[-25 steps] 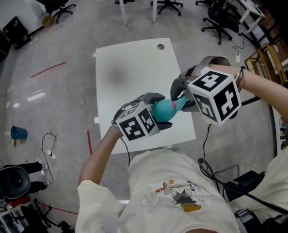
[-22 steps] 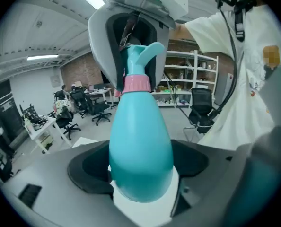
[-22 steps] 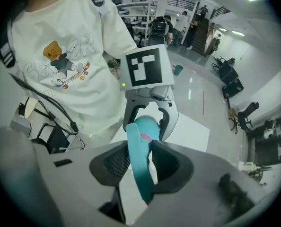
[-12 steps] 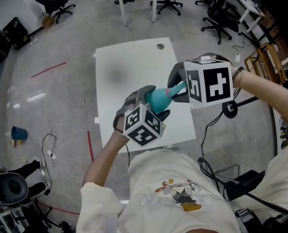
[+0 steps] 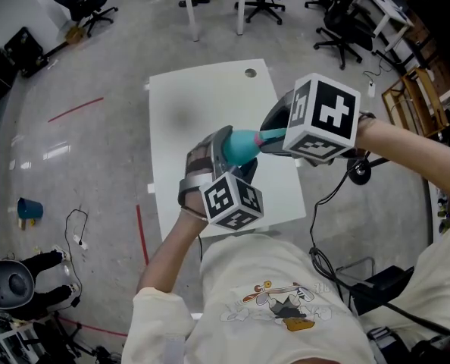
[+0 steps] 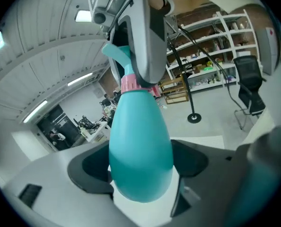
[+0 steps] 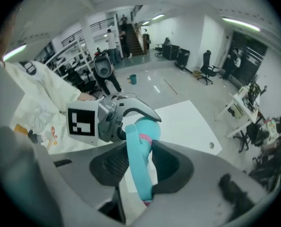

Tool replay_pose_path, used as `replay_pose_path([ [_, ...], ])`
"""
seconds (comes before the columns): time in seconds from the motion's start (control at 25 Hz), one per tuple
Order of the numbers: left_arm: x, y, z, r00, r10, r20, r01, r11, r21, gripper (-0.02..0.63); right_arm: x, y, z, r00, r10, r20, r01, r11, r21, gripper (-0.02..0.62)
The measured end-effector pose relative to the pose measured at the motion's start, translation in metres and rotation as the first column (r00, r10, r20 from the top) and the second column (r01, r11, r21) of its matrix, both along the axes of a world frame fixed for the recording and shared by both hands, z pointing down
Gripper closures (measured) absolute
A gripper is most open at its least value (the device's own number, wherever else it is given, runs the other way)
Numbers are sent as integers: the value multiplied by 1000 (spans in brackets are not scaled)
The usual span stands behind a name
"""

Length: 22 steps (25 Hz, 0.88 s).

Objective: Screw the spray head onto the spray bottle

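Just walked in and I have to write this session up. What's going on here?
A person stands over a white table with a tool in each hand. The left tool is clamped on the body of the teal spray bottle, held up off the table. The right tool is clamped on the teal spray head, which sits at the bottle's neck by the pink collar. Whether the head is fully screwed down cannot be told.

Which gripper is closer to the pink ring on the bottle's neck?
Right. The right gripper clamps the spray head beside the pink ring; the left gripper grips the bottle around its wide body, farther away.
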<state>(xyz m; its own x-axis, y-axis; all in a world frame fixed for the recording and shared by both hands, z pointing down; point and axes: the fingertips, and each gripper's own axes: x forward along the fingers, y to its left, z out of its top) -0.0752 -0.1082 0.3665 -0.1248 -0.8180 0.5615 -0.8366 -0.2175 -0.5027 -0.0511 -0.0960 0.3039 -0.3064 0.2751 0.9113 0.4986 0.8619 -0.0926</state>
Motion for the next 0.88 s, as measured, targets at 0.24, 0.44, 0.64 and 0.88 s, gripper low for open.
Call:
replay_pose_path([
  [0.24,-14,2,-5,991,-57,119,53,998,36,209,-7,-1,-1,953,302,-18,-299,932,-203,465],
  [0.44,-26,3,-11,963,-105,249,87,993,80,209,-12,-3,-3,873,480,-79,-479,818,-318,465],
  [0.64,-33,3,-9,930,-114,349,72,989,131,209,-14,-1,3,779,600,-184,-613,664,-429,465],
  [0.88,-31,2,-6,959,-94,266,62,990,125,209,-16,3,2,808,565,-166,-576,698,-425,463],
])
